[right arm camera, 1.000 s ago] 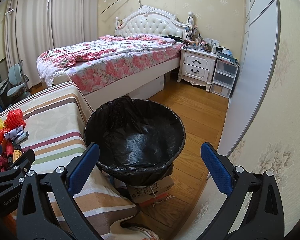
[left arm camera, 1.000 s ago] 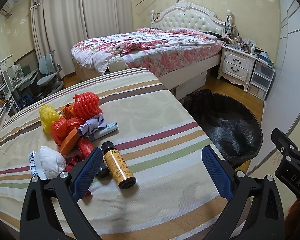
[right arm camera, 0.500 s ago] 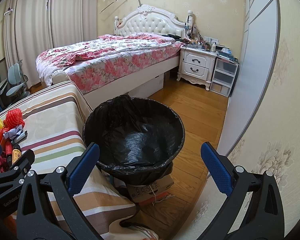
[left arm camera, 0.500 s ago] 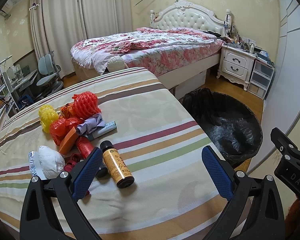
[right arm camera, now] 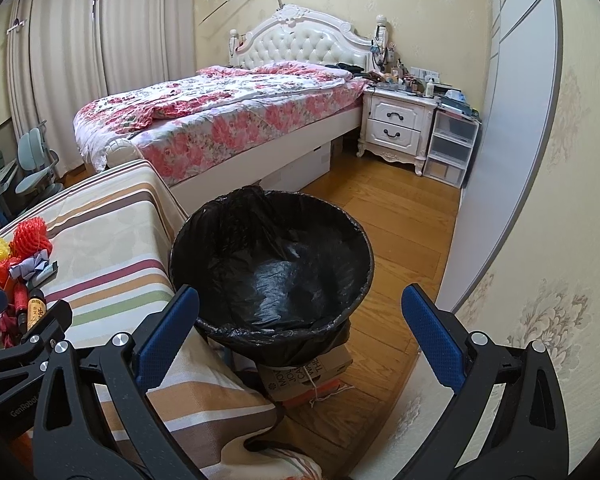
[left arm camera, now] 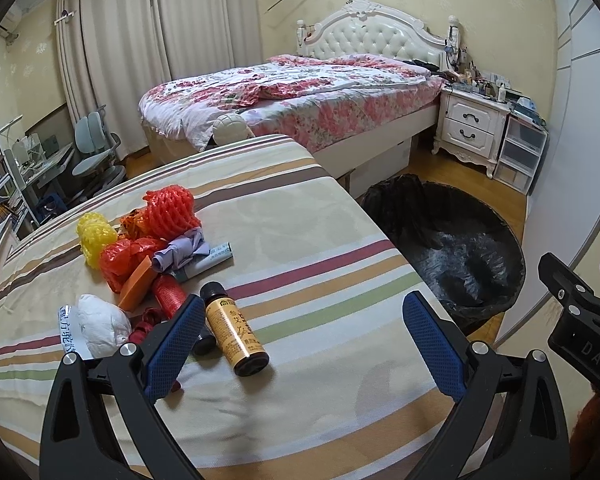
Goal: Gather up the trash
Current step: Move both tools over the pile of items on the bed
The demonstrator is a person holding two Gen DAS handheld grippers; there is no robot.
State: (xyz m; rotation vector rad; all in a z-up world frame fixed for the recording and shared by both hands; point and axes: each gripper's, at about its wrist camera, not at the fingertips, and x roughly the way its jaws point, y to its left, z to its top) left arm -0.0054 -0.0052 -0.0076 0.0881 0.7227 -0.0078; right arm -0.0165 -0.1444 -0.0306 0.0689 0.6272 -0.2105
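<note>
Hovering at the bottom of the frame, the left gripper (left arm camera: pixel 300 336) spreads its fingers wide and empty over the striped worktop (left arm camera: pixel 308 240). Just beside its left finger lies an amber bottle (left arm camera: pixel 236 330), with the trash pile (left arm camera: pixel 140 248) behind it at centre left. The right gripper (right arm camera: pixel 300 320), fingers likewise released, hangs above the black-lined bin (right arm camera: pixel 272 268). A floral bed (right arm camera: pixel 220 120) fills the upper middle.

Trash pile (left arm camera: pixel 148 248) on striped cloth; black-lined bin (right arm camera: pixel 272 268) beside it
</note>
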